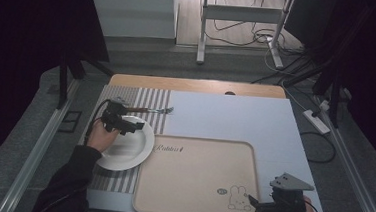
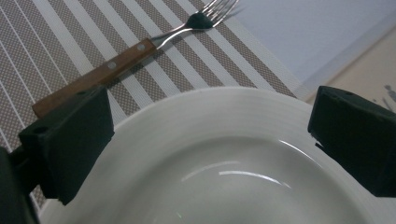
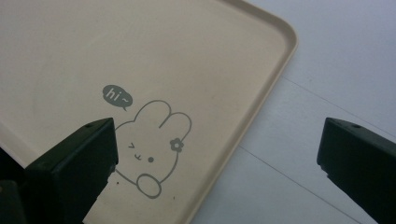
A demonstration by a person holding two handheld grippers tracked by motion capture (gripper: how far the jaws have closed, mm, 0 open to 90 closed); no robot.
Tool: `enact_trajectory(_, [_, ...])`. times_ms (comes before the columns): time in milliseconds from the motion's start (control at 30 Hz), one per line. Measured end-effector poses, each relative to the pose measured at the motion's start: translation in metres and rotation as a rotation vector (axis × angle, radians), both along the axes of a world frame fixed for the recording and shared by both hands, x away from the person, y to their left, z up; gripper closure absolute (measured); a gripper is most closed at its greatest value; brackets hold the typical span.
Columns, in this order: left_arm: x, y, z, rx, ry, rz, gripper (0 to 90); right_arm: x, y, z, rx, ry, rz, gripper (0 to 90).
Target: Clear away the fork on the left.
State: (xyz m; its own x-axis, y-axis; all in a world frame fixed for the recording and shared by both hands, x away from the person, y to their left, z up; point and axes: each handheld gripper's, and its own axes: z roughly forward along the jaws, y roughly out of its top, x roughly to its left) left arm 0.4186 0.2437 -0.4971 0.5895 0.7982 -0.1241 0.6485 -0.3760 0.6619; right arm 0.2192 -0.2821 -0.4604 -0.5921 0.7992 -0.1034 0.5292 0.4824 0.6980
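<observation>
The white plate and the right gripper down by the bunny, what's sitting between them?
In the high view, only the beige tray lies between the white plate and the right gripper, and its surface is bare apart from the printed rabbit.

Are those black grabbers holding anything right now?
No, nothing is held. The left hand-held gripper hangs open over the plate; the right hand-held gripper is open above the tray's corner.

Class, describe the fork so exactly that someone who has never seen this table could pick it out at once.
Start at the striped placemat on the table's left side, where a white plate sits. Just beyond the plate's far rim lies the fork, tines pointing right toward the pale blue surface. Its riveted brown wooden handle and metal tines set it apart from the plain plate and the beige tray.
</observation>
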Motion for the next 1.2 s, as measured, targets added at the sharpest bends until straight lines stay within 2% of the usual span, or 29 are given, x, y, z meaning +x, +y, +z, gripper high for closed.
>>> enact_trajectory(200, [0.021,-0.002,-0.003,0.022,0.006,0.012,0.9,0.0,0.0,0.0,-0.002,0.005,0.003,0.0])
enact_trajectory(300, [0.028,-0.002,-0.005,0.011,0.021,0.008,0.6,0.0,0.0,0.0,-0.003,0.007,0.005,0.0])
enact_trajectory(367, [0.033,-0.002,-0.006,0.023,0.027,0.013,0.7,0.0,0.001,0.0,-0.007,0.006,0.003,0.0])
enact_trajectory(433, [0.037,-0.002,-0.006,0.036,0.03,0.015,5.1,0.0,0.001,0.0,-0.008,0.007,0.005,0.0])
enact_trajectory(467, [0.038,-0.002,-0.005,0.065,0.013,0.024,5.1,0.0,0.001,0.0,-0.008,0.007,0.005,0.0])
enact_trajectory(500, [0.04,-0.002,-0.004,0.081,0.008,0.024,10.0,0.0,0.001,0.0,-0.008,0.008,0.006,0.0])
enact_trajectory(533, [0.045,0.001,-0.004,0.089,0.021,0.023,17.8,0.0,0.001,0.0,-0.01,0.009,0.01,0.0])
enact_trajectory(600, [0.047,0.003,-0.003,0.086,0.028,0.019,31.5,0.0,0.001,-0.001,-0.01,0.008,0.012,0.0])
enact_trajectory(633, [0.05,0.004,-0.004,0.084,0.033,0.022,31.5,0.0,0.001,-0.001,-0.01,0.007,0.013,0.0])
enact_trajectory(667, [0.052,0.006,-0.003,0.09,0.04,0.027,38.3,0.0,0.001,-0.001,-0.011,0.009,0.015,0.0])
enact_trajectory(700, [0.055,0.008,-0.004,0.092,0.047,0.033,52.0,0.0,0.001,-0.001,-0.012,0.01,0.016,0.0])
enact_trajectory(733, [0.062,0.011,-0.005,0.11,0.062,0.047,56.9,0.0,0.001,-0.001,-0.012,0.01,0.017,0.0])
enact_trajectory(833, [0.068,0.015,-0.005,0.116,0.073,0.055,79.6,0.0,0.001,-0.001,-0.012,0.009,0.018,0.0])
enact_trajectory(867, [0.072,0.018,-0.006,0.122,0.081,0.07,79.6,0.0,0.001,-0.001,-0.012,0.009,0.018,0.0])
enact_trajectory(900, [0.076,0.02,-0.007,0.132,0.092,0.078,87.4,0.0,0.001,-0.001,-0.012,0.009,0.02,0.0])
enact_trajectory(967, [0.084,0.024,-0.01,0.157,0.124,0.088,88.8,0.0,0.001,-0.001,-0.012,0.01,0.021,0.0])
enact_trajectory(1000, [0.09,0.026,-0.013,0.198,0.138,0.1,88.9,0.0,0.001,-0.001,-0.013,0.011,0.022,0.0])
enact_trajectory(1033, [0.093,0.028,-0.015,0.212,0.145,0.104,88.9,0.0,0.001,-0.001,-0.012,0.011,0.023,0.0])
enact_trajectory(1067, [0.093,0.028,-0.015,0.212,0.145,0.104,88.9,0.0,0.001,-0.001,-0.012,0.011,0.023,0.0])
enact_trajectory(1167, [0.099,0.029,-0.019,0.248,0.15,0.115,88.8,0.0,0.001,-0.001,-0.011,0.012,0.023,0.0])
enact_trajectory(1200, [0.099,0.029,-0.02,0.253,0.171,0.112,88.9,0.0,0.001,-0.001,-0.011,0.012,0.027,0.0])
